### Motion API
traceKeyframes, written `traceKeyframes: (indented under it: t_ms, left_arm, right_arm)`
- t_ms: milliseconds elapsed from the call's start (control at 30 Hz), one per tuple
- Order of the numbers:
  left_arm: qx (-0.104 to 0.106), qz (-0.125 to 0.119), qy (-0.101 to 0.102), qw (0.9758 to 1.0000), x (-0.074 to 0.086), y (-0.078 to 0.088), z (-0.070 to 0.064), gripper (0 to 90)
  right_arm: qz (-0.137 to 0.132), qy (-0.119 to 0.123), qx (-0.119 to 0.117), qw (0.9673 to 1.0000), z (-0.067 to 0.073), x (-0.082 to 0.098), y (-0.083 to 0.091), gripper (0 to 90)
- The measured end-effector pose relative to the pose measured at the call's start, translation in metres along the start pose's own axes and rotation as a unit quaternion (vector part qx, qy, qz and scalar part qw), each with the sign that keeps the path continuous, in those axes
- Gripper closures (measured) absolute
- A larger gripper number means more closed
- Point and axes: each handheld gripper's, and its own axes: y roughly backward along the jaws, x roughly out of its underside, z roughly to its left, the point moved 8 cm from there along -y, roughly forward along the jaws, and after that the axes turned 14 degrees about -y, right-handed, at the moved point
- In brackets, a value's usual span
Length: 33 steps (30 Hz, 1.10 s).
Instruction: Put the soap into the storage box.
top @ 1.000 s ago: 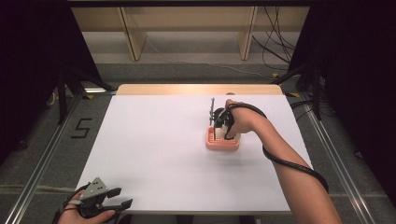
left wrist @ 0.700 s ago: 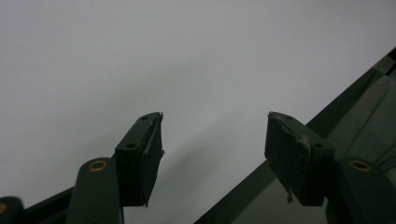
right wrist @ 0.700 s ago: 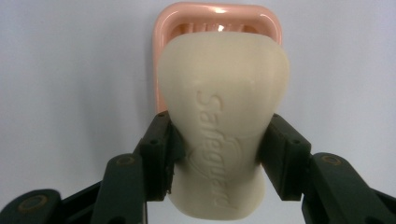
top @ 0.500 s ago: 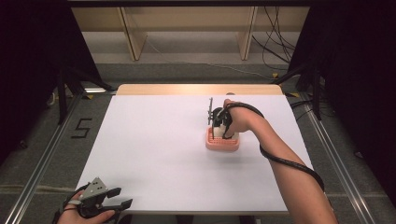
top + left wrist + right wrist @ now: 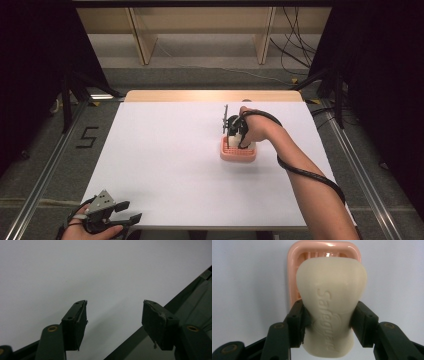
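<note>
A white table top (image 5: 165, 165) with a pale wooden strip (image 5: 210, 95) along its far edge, standing on a grey floor (image 5: 45, 150) between two metal rails (image 5: 37, 182). Beyond the far edge, light wooden shelving (image 5: 200, 30) and loose black cables (image 5: 290, 50); black curtains (image 5: 30, 60) hang at both sides. A black mark shaped like a 5 (image 5: 86, 136) lies on the floor.

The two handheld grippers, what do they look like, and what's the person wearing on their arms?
Both are matte black two-jaw tools. The left gripper carries a grey three-cornered plate on top; its flat rectangular pads sit on arms with brass-coloured rivets. The right gripper has the same pads and rivets, and a thick black cable trails over the forearm. Both forearms are bare, with no sleeves visible.
</note>
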Motion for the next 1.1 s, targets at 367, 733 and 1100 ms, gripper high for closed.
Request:
traceKeyframes:
  t_ms: [367,733,1100]
  left_arm:
    - [-0.001,-0.001,0.009,1.0,0.0,-0.001,0.0,36.3]
    - [0.002,0.001,0.009,1.0,0.0,0.0,-0.001,36.3]
    - [0.001,0.0,-0.001,1.0,0.0,0.0,0.0,36.3]
  right_arm:
    - [-0.002,-0.002,-0.001,1.0,-0.001,0.0,-0.006,50.6]
    - [-0.005,0.0,-0.005,1.0,0.0,-0.005,-0.011,50.5]
    - [-0.007,-0.01,-0.002,0.9999,-0.002,-0.005,-0.014,50.6]
